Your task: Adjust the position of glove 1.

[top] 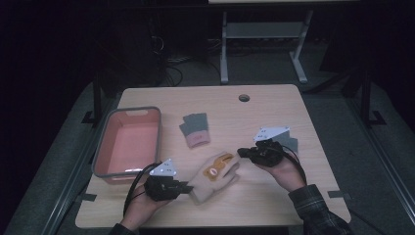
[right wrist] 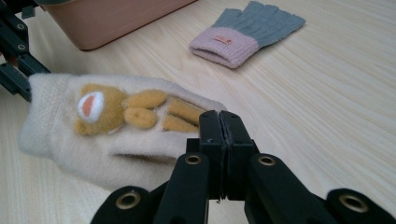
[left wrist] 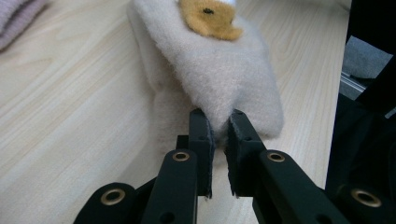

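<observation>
my left gripper (left wrist: 219, 133) has its jaws pinched on the cuff edge of the cream bear mitten (left wrist: 219, 60), a fold of fleece caught between them. my right gripper (right wrist: 219, 123) has its jaws pressed together at the mitten's fingertip end; i cannot tell whether any fleece is caught there. the mitten lies flat on the worktop (top: 274, 107) between my two hands, bear patch up. beyond it lies a grey and pink glove (top: 195, 129), and left of that an orange bin (top: 128, 142).
</observation>
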A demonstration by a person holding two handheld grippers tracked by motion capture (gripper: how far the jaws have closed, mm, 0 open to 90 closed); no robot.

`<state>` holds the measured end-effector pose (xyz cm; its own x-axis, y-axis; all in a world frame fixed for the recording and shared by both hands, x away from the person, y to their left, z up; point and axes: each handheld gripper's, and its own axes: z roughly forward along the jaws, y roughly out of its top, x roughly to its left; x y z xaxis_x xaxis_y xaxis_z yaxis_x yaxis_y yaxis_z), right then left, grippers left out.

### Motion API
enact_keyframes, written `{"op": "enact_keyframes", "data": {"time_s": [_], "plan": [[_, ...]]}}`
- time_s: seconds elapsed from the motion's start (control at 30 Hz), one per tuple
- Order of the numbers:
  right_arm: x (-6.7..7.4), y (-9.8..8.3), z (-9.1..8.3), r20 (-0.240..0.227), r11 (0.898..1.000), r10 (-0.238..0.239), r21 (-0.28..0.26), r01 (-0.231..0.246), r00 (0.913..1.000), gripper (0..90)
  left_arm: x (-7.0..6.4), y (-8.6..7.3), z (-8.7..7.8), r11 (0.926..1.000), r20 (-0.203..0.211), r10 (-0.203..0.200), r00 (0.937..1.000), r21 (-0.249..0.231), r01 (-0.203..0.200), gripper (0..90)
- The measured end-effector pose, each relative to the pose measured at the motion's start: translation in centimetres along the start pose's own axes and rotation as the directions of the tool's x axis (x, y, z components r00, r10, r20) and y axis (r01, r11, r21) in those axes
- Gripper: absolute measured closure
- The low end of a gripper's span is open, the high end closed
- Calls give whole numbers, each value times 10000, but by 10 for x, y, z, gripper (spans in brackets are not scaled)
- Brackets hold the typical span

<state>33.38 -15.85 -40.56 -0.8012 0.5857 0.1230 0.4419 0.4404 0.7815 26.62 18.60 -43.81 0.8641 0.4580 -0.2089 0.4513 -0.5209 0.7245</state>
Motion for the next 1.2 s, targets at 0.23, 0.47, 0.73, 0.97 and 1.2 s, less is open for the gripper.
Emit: {"op": "enact_keyframes", "data": {"time_s": [0.23,0.47,0.73,0.97,1.2], "plan": [[6,8,-11,-58,9988,-264,-409,262,9996,887,2,-1,1,9999,-15,39,10000,106,-39,813],[11,12,-18,-57,9970,-425,-647,421,9991,887,3,0,0,10000,227,-54,9997,29,53,813],[15,11,-25,10,9964,-529,-666,528,9986,887,1,1,2,10000,461,32,9989,67,-35,813],[14,4,-18,68,9994,-310,-157,311,9995,886,5,0,2,9997,252,43,9997,236,-49,809],[5,-8,13,74,9968,-102,798,96,9999,875,7,-3,3,9991,-71,-260,9996,321,262,743]]}}
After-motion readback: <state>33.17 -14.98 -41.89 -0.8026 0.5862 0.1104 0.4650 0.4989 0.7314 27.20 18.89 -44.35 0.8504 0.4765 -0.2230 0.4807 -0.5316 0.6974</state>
